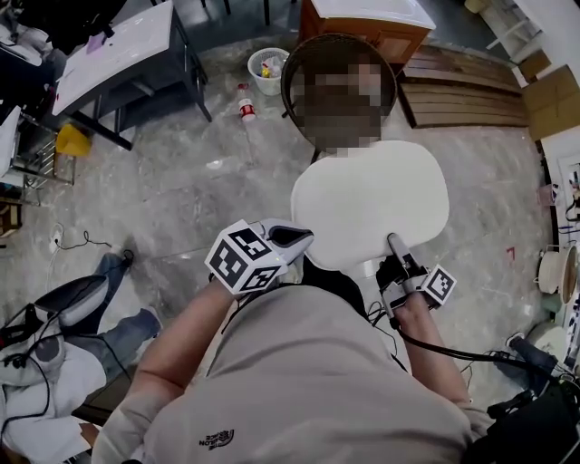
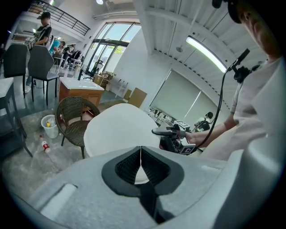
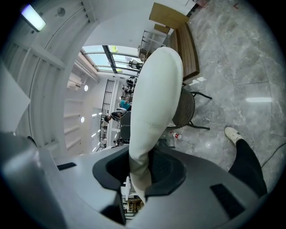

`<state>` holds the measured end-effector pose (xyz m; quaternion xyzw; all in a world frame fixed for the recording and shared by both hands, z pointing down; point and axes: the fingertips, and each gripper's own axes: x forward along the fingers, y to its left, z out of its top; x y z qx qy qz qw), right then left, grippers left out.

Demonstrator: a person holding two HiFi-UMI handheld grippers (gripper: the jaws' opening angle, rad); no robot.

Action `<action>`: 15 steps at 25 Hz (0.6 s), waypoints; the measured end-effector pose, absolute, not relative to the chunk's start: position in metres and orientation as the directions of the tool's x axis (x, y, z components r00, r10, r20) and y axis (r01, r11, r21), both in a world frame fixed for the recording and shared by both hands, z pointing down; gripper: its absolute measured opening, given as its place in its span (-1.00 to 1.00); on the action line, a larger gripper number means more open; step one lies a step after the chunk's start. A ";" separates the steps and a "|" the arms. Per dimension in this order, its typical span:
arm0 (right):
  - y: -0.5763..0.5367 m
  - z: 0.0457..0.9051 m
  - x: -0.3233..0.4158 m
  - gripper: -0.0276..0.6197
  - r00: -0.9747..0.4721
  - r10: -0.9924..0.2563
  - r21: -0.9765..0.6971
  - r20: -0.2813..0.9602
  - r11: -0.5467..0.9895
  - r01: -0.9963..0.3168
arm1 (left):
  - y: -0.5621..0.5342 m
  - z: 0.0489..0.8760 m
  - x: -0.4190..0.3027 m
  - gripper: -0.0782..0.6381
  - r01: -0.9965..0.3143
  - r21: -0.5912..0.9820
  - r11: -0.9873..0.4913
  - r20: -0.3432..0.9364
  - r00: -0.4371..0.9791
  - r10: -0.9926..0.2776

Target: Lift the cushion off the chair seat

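Observation:
The white cushion is held flat in the air, in front of and above the brown wicker chair. My left gripper sits at the cushion's near left edge. In the left gripper view its jaws stand pressed together on a thin bit of the cushion. My right gripper grips the near right edge. In the right gripper view the cushion runs edge-on between the shut jaws, with the chair behind it. A mosaic patch hides the chair seat.
A white bin and a bottle lie on the marble floor left of the chair. A wooden cabinet stands behind it, wooden planks lie to the right. A white table and a seated person's legs are at left.

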<state>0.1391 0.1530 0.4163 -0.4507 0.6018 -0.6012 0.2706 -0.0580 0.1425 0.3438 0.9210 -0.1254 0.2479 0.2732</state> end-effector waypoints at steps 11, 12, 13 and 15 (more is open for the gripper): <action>0.156 0.420 0.138 -0.63 -0.451 -0.865 -0.968 0.219 -0.135 -0.212 | 0.151 0.351 -0.046 -0.76 -0.345 0.452 -0.823 0.539 0.840 -0.056; 0.155 0.421 0.138 -0.63 -0.450 -0.866 -0.968 0.219 -0.136 -0.210 | 0.151 0.352 -0.044 -0.76 -0.342 0.453 -0.823 0.541 0.839 -0.051; 0.155 0.421 0.139 -0.63 -0.449 -0.866 -0.968 0.219 -0.137 -0.208 | 0.150 0.353 -0.043 -0.76 -0.339 0.453 -0.824 0.543 0.839 -0.047; 0.156 0.422 0.140 -0.63 -0.447 -0.867 -0.969 0.220 -0.141 -0.203 | 0.151 0.354 -0.040 -0.76 -0.334 0.456 -0.825 0.544 0.838 -0.038</action>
